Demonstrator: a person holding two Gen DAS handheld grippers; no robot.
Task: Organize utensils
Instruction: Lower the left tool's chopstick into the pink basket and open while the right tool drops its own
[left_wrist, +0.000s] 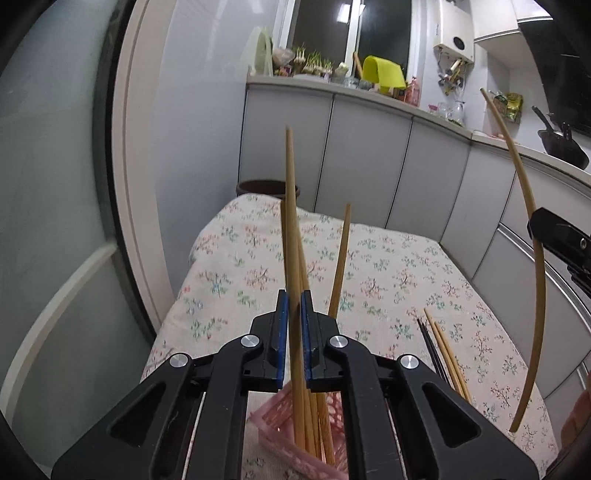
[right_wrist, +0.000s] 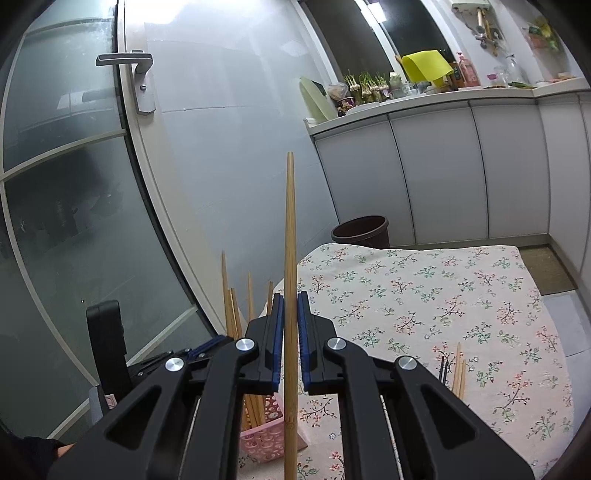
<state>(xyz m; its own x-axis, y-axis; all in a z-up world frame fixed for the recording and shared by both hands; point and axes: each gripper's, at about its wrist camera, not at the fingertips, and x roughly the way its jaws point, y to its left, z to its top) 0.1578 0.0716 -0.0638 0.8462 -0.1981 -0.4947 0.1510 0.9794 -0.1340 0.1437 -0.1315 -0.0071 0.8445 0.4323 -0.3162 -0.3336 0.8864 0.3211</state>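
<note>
Each claw, the left claw (left_wrist: 294, 306) and the right claw (right_wrist: 290, 308), grips one chopstick (right_wrist: 290, 258) near its middle above the pink basket (right_wrist: 271, 430) at the tabletop's near-left corner; it looks light, stiff and smooth, so it may slip or swivel.

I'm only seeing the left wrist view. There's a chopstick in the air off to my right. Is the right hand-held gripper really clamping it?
Observer: Yes. In the right wrist view, both pads of the right hand-held gripper are closed on one chopstick, which stands upright.
Operator: Where's the basket from there?
Observer: The pink basket sits low and just left of that chopstick.
Operator: Anything past the table?
Observer: A brown mat lies on the floor beyond its far right corner.
</note>
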